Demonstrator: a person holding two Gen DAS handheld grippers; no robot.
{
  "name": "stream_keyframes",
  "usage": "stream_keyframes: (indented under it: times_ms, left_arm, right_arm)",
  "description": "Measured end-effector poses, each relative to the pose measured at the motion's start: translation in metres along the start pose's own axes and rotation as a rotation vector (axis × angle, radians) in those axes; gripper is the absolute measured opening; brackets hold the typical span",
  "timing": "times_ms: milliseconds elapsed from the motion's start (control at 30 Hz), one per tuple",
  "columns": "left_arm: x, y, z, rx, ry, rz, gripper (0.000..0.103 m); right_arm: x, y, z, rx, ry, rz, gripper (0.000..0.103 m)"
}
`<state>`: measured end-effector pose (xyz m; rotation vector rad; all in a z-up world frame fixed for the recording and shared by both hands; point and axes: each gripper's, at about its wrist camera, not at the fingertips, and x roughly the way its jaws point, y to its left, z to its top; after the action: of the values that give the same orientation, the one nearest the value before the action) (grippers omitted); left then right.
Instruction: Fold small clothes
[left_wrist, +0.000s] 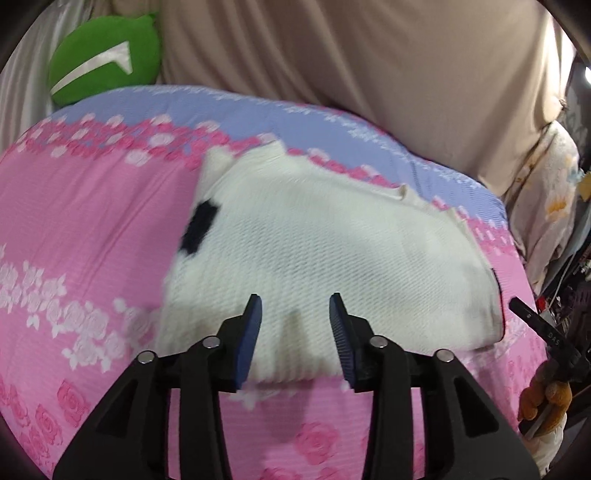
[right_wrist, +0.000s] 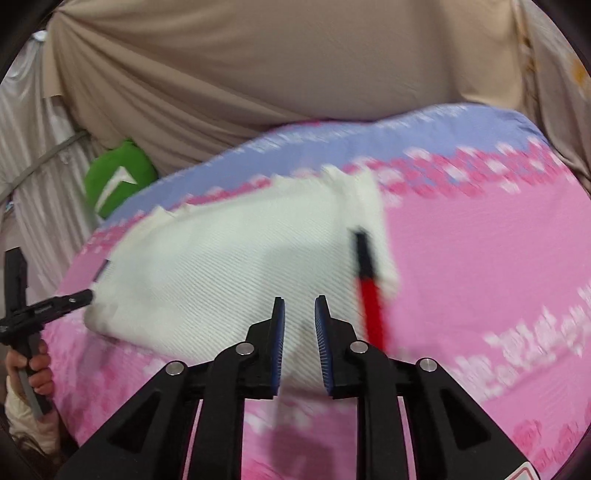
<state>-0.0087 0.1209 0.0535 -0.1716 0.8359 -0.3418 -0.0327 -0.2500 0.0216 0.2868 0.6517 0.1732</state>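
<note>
We see the white knit garment (left_wrist: 314, 266) lying flat mid-bedspread (left_wrist: 74, 221). Left gripper (left_wrist: 295, 314) and right gripper (right_wrist: 299, 317) hover at its 6 o'clock hem, jaws parted, empty. We judge it soft, light, floppy; pinch hem corners.

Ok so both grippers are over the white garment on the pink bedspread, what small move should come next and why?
Probably lower both and pinch the near hem. The left gripper and right gripper are both open, holding nothing, above the white garment, which lies fairly flat on the pink bedspread.
</note>
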Motion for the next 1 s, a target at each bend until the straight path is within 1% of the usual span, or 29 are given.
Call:
stream_keyframes:
  times_ms: [67,133,167,200,233,267,300,367,400,433,467,500,533,567,600,633,667,700,767,800,833,867,900,933,967,1000]
  left_arm:
    - [0.013,-0.014,0.004,0.025,0.005,-0.016,0.038]
    - [0.033,-0.02,0.003,0.029,0.041,-0.002,0.039]
    - [0.043,-0.019,0.001,0.024,0.065,0.007,0.039]
    - [0.051,-0.013,-0.001,0.012,0.079,0.027,0.039]
    - [0.053,-0.007,-0.006,0.004,0.081,0.034,0.038]
    - [0.05,0.001,-0.009,-0.003,0.074,0.025,0.036]
    - [0.044,0.008,-0.012,-0.014,0.076,0.022,0.037]
    - [0.03,0.027,-0.018,-0.046,0.08,0.072,0.036]
    - [0.022,0.035,-0.02,-0.064,0.073,0.079,0.037]
    - [0.014,0.045,-0.019,-0.092,0.067,0.072,0.037]
    - [0.008,0.05,-0.016,-0.117,0.059,0.057,0.037]
    - [0.004,0.054,-0.007,-0.143,0.042,0.032,0.038]
    - [0.003,0.055,0.003,-0.147,0.022,0.012,0.042]
    - [0.003,0.052,0.014,-0.141,0.0,0.0,0.049]
    - [0.005,0.049,0.025,-0.129,-0.023,-0.004,0.055]
    - [0.012,0.043,0.04,-0.11,-0.049,0.002,0.07]
    - [0.018,0.04,0.052,-0.102,-0.068,0.02,0.08]
    - [0.03,0.037,0.065,-0.097,-0.075,0.034,0.082]
    - [0.055,0.039,0.084,-0.094,-0.042,0.024,0.082]
    - [0.068,0.041,0.091,-0.095,-0.016,0.015,0.078]
    - [0.084,0.045,0.096,-0.101,0.011,0.024,0.053]
    - [0.095,0.046,0.099,-0.095,0.036,0.043,0.025]
    - [0.103,0.048,0.101,-0.088,0.05,0.057,0.013]
    - [0.105,0.049,0.104,-0.079,0.044,0.067,0.003]
    - [0.105,0.05,0.106,-0.071,0.034,0.068,0.002]
    - [0.1,0.051,0.11,-0.067,0.013,0.074,0.001]
  right_arm:
    - [0.02,0.019,0.007,-0.043,0.015,0.031,0.023]
    - [0.043,0.03,0.005,-0.063,0.062,0.058,0.023]
    - [0.054,0.03,0.002,-0.068,0.087,0.052,0.023]
    - [0.062,0.027,-0.002,-0.072,0.106,0.025,0.023]
    - [0.064,0.021,-0.007,-0.07,0.116,-0.003,0.023]
    - [0.063,0.009,-0.012,-0.05,0.121,-0.024,0.018]
    - [0.058,-0.003,-0.015,-0.022,0.125,-0.024,0.015]
    - [0.04,-0.035,-0.022,0.073,0.124,-0.023,0.012]
    - [0.031,-0.047,-0.022,0.108,0.118,-0.036,0.012]
    - [0.02,-0.056,-0.02,0.129,0.102,-0.071,0.016]
    - [0.014,-0.061,-0.014,0.135,0.087,-0.086,0.019]
    - [0.01,-0.063,-0.005,0.138,0.072,-0.081,0.021]
    - [0.009,-0.063,0.008,0.141,0.044,-0.071,0.03]
    - [0.009,-0.062,0.019,0.141,0.019,-0.067,0.045]
    - [0.011,-0.059,0.03,0.137,-0.008,-0.06,0.053]
    - [0.018,-0.056,0.044,0.127,-0.031,-0.049,0.066]
    - [0.029,-0.056,0.056,0.121,-0.04,-0.048,0.071]
    - [0.042,-0.057,0.066,0.121,-0.032,-0.056,0.071]
    - [0.068,-0.064,0.078,0.124,0.008,-0.077,0.071]
    - [0.083,-0.07,0.082,0.126,0.037,-0.094,0.071]
    - [0.1,-0.074,0.083,0.126,0.076,-0.115,0.07]
    - [0.114,-0.077,0.083,0.124,0.12,-0.124,0.05]
    - [0.123,-0.078,0.083,0.121,0.149,-0.12,0.029]
    - [0.121,-0.077,0.085,0.131,0.146,-0.079,0.008]
    - [0.112,-0.076,0.089,0.136,0.113,-0.064,0.008]
    - [0.1,-0.073,0.093,0.127,0.067,-0.069,0.008]
